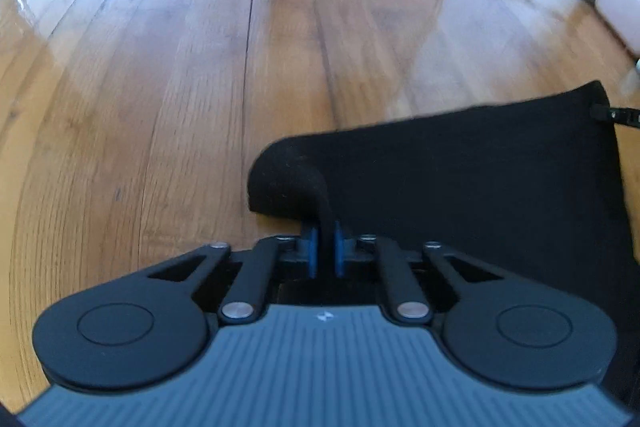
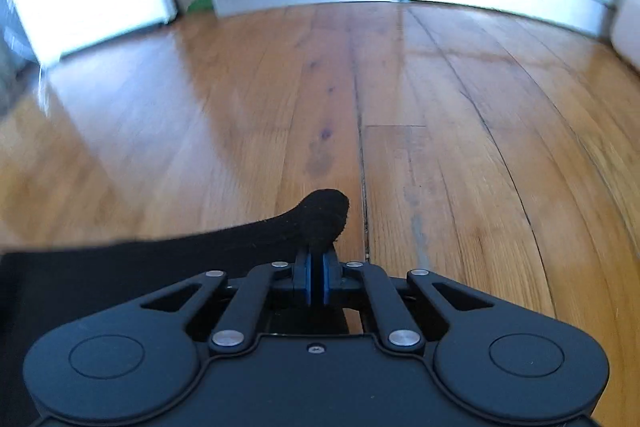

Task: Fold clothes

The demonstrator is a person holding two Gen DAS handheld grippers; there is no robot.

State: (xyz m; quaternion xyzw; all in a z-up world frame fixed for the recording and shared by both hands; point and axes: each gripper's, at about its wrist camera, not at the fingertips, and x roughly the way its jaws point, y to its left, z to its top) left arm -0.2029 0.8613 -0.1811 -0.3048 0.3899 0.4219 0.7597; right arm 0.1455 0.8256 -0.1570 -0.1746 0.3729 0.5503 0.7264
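Each wrist camera looks forward, low and close over the wooden floor [image 1: 200, 67], sharing the black cloth [image 1: 480, 179].

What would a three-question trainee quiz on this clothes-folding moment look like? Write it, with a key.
1. True or false: the left tool is shut on the black garment.
2. The garment hangs above: A) a wooden floor B) a carpet C) a glass table?
3. Fill in: the right tool pinches a ____ of the garment.

Key: 1 true; 2 A; 3 corner.
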